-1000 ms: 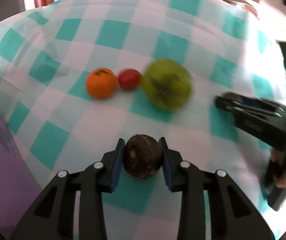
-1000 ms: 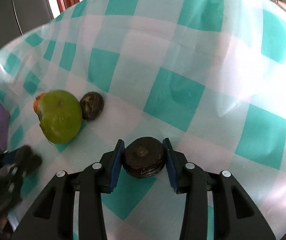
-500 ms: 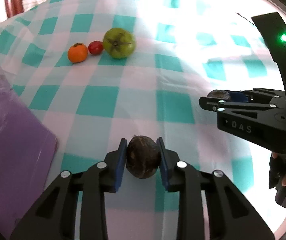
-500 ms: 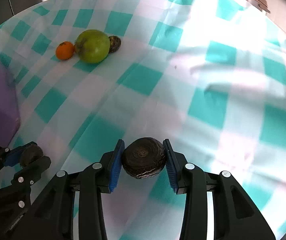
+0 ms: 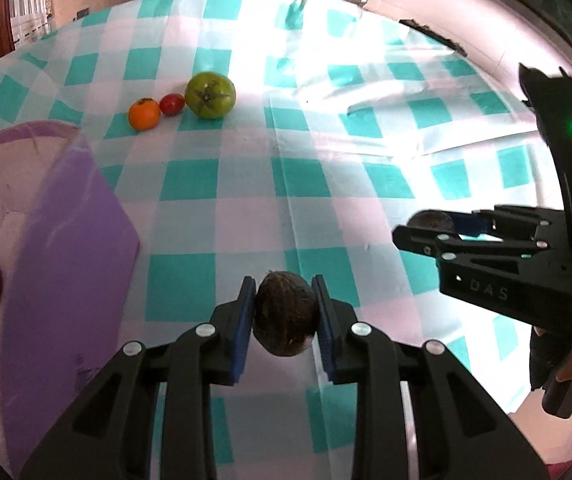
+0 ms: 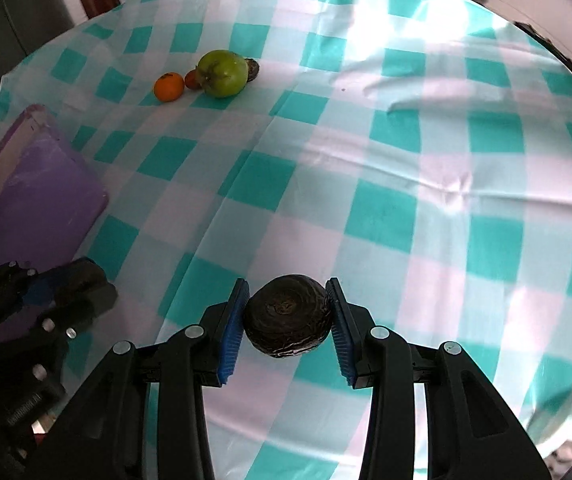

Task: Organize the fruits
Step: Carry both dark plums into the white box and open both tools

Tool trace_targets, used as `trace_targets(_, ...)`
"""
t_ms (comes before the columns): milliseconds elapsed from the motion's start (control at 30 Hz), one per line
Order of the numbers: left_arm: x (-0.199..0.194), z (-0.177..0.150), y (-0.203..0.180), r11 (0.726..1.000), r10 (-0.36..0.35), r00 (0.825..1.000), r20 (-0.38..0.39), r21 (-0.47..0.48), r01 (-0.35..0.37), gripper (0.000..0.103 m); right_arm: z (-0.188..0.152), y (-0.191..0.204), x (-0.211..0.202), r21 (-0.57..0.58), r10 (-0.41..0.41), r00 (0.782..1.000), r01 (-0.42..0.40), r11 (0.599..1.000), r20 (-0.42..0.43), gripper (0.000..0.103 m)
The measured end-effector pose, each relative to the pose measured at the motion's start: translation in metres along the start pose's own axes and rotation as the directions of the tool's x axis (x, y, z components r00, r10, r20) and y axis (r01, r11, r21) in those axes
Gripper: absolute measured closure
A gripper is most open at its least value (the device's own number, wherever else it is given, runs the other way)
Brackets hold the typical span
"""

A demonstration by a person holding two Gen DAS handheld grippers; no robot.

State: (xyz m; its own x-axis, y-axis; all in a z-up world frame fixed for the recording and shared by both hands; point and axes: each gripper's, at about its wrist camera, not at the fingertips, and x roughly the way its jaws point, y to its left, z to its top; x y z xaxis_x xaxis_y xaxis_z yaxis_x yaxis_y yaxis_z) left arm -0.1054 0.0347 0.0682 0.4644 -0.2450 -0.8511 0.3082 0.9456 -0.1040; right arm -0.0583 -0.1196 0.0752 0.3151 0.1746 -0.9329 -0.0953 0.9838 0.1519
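left wrist: looks steeply down along the left claw (image 5: pixel 285 314) at the checked desk (image 5: pixel 245 184), close | right wrist: same, along the right claw (image 6: pixel 288 322), close above the desk (image 6: pixel 366 152) | shared: fruit row (image 5: pixel 181 105) (image 6: pixel 205 76), purple bin (image 5: pixel 65 248) (image 6: pixel 37 196), each other's claw

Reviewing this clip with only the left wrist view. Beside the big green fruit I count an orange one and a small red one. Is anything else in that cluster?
Observer: Yes. The right wrist view shows a dark wrinkled fruit tucked behind the green fruit, touching it.
Operator: What is the right gripper carrying? I only see a dark sliver.
Observer: A round dark brown fruit with ringed, wrinkled skin, clamped between the blue pads of the right gripper.
Operator: Anything under it?
Observer: Only checked tablecloth; the purple container sits far off to the left.
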Motion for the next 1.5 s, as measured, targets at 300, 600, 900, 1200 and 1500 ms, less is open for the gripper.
trace_targets(300,-0.051,0.004,0.015,0.997,-0.075,0.992,0.098,0.006,0.075,0.074,-0.014,0.013,-0.035,0.043,-0.014,1.000,0.012,0.999,0.028,0.064)
trace_targets(600,-0.110,0.013,0.060,0.999,0.000,0.976,0.217,-0.038,0.009,0.074,0.024,0.086,-0.074,-0.112,0.060,0.992,-0.048,0.993,0.109,0.064)
trace_targets(900,-0.133,-0.010,0.142,0.963,0.204,0.971,0.129,-0.203,-0.175,0.074,0.050,0.190,-0.075,-0.303,0.176,0.982,-0.146,0.942,0.074,0.064)
trace_targets(1200,-0.117,-0.031,0.209,0.911,0.318,0.946,-0.066,-0.255,-0.324,0.074,0.064,0.264,-0.035,-0.392,0.199,0.980,-0.194,0.899,-0.028,0.064)
trace_targets(1500,-0.092,-0.042,0.257,0.885,0.332,0.921,-0.206,-0.271,-0.379,0.074,0.073,0.300,0.010,-0.426,0.144,0.982,-0.183,0.886,-0.122,0.064)
